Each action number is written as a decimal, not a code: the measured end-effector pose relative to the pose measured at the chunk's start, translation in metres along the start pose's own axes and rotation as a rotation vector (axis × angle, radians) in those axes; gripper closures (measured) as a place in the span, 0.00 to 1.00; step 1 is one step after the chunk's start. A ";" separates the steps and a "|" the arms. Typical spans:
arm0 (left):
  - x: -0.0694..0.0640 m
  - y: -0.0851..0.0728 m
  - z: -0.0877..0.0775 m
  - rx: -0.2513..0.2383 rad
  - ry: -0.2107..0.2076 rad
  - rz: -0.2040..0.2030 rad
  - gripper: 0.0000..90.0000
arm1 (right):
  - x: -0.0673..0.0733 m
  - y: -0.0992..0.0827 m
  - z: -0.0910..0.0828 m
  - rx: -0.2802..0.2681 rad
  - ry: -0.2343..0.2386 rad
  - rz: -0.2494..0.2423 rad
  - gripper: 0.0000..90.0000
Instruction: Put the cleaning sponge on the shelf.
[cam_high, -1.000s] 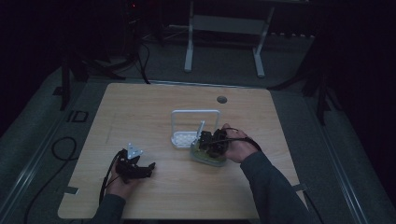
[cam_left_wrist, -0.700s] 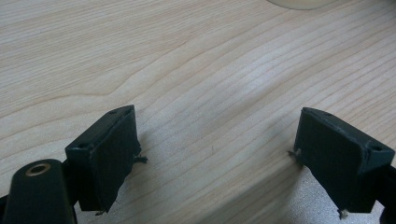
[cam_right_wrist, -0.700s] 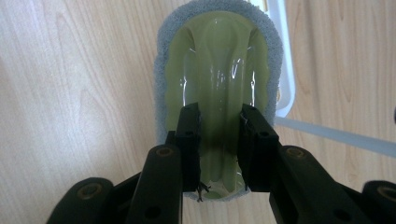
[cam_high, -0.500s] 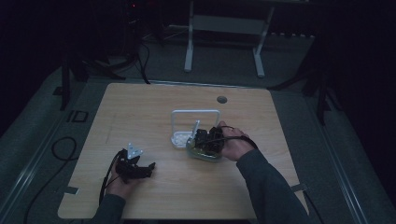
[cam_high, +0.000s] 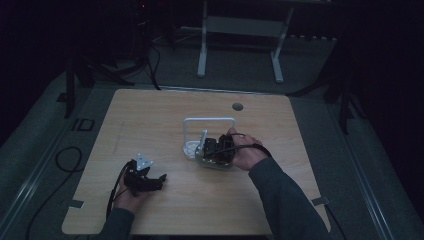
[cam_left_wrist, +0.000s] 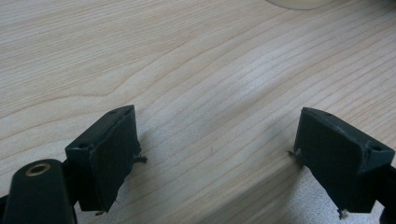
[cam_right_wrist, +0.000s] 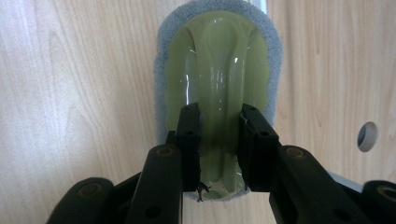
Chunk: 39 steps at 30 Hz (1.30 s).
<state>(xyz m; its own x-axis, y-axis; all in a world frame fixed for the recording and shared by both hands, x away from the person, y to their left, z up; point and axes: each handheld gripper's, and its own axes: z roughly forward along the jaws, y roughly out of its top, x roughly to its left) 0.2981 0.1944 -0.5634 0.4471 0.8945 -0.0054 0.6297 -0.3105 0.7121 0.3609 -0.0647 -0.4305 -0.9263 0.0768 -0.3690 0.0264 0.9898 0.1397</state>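
The right claw (cam_right_wrist: 219, 140) is clamped on the raised middle ridge of a pale green, glossy scrubber with a grey sponge rim (cam_right_wrist: 273, 70), its two black jaws pressing the ridge from either side in the right gripper view. The scrubber lies flat on the light wooden tabletop (cam_right_wrist: 70, 93), and a round cable hole (cam_right_wrist: 367, 136) shows in the wood off to one side. From the high view the right claw (cam_high: 216, 150) sits near the middle of the tabletop (cam_high: 150, 115), held by the person's right hand (cam_high: 245, 152), just in front of a white wire rack (cam_high: 210, 121) whose base (cam_high: 191, 148) lies beside it. The left claw (cam_high: 150, 181) rests near the front left of the tabletop, well apart from the rack. In the left gripper view the left claw (cam_left_wrist: 215, 154) stands wide apart with nothing between its jaws, just bare wood grain beneath
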 end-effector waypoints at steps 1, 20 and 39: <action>0.000 0.000 0.000 0.000 0.000 0.000 0.15 | 0.000 0.001 0.000 0.001 0.002 -0.001 0.80; 0.000 0.000 0.001 -0.002 -0.002 0.001 0.15 | -0.005 0.007 0.004 -0.001 -0.032 -0.041 0.80; 0.000 0.000 0.000 0.000 -0.003 0.002 0.15 | -0.003 0.013 0.006 -0.006 -0.099 -0.094 0.80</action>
<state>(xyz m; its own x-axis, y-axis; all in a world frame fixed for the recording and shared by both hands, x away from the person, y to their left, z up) 0.2986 0.1940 -0.5634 0.4503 0.8928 -0.0059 0.6286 -0.3124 0.7122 0.3664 -0.0510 -0.4329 -0.8831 -0.0044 -0.4691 -0.0610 0.9925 0.1055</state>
